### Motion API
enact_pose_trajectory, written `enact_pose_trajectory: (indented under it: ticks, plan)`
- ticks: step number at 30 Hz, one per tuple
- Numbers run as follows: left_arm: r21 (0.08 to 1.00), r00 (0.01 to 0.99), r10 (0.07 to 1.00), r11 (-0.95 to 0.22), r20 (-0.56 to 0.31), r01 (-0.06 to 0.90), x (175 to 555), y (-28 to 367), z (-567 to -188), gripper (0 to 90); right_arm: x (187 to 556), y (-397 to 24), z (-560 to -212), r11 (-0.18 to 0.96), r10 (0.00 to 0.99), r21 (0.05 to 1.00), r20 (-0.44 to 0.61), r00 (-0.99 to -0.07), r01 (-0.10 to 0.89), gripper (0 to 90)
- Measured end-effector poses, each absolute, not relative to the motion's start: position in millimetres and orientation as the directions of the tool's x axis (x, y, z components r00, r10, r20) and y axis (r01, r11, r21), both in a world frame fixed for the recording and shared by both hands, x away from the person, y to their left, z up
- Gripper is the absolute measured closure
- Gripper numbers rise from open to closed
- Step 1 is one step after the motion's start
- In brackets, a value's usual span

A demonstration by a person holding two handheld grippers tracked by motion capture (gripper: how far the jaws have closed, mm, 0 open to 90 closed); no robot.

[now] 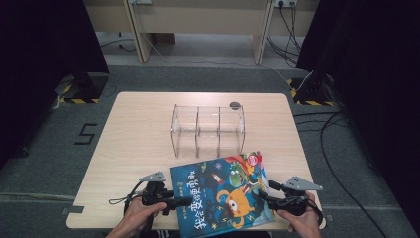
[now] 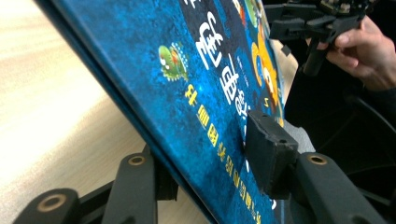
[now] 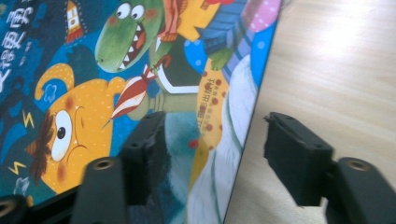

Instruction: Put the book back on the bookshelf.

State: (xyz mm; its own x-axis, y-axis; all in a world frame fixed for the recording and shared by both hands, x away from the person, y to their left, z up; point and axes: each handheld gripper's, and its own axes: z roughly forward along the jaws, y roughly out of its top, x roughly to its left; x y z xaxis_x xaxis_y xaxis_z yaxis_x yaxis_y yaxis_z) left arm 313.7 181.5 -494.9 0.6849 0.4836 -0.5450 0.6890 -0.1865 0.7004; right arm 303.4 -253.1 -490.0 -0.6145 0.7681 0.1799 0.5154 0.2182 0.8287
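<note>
Gripped at its left edge by the left gripper (image 1: 179,202), a glossy blue picture book (image 1: 223,196) is straddled, uncontacted, by the right gripper (image 1: 261,195), parted, near a clear acrylic rack (image 1: 208,130).

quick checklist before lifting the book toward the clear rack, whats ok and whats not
1. Left gripper clamped on the book edge: ok, jaws on both faces.
2. Right gripper closed on the book: not ok, jaws straddle the edge with a gap.
3. Book raised off the table on the left: ok, tilted up.
4. Clear rack slots empty: ok.
5. Small dark disc behind the rack out of the path: ok.
</note>
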Motion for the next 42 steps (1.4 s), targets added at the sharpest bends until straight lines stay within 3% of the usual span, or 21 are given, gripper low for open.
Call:
enact_pose_trajectory:
  ticks: [3, 10, 12, 20, 36, 42]
  plan:
    - [0.689, 0.675, 0.486, -0.185, -0.555, 0.7, 313.9, 183.6, -495.3, 59.4, 298.1, -251.3, -484.5, 0.188, 0.778, 0.849, 0.178, -0.602, 0.494, 36.0]
    - [0.639, 0.621, 0.483, -0.153, -0.617, 0.754, 311.4, 186.4, -498.5, 59.8, 270.9, -226.9, -480.9, 0.324, 0.741, 0.856, 0.036, -0.67, 0.404, 33.0]
    - [0.634, 0.61, 0.48, -0.135, -0.63, 0.762, 311.4, 186.4, -497.8, 59.7, 264.4, -221.1, -479.8, 0.335, 0.697, 0.862, 0.043, -0.716, 0.379, 32.1]
    - [0.605, 0.552, 0.435, -0.022, -0.711, 0.796, 309.4, 185.8, -490.9, 59.3, 250.7, -203.7, -484.3, 0.378, 0.654, 0.852, 0.032, -0.756, 0.363, 29.2]
    - [0.643, 0.579, 0.458, -0.023, -0.674, 0.766, 311.7, 180.0, -475.9, 58.7, 232.5, -183.0, -484.9, 0.394, 0.584, 0.863, 0.03, -0.811, 0.315, 24.2]
    - [0.649, 0.584, 0.464, -0.026, -0.666, 0.76, 313.0, 178.6, -472.8, 58.4, 220.9, -170.2, -487.7, 0.483, 0.556, 0.839, -0.073, -0.828, 0.251, 21.9]
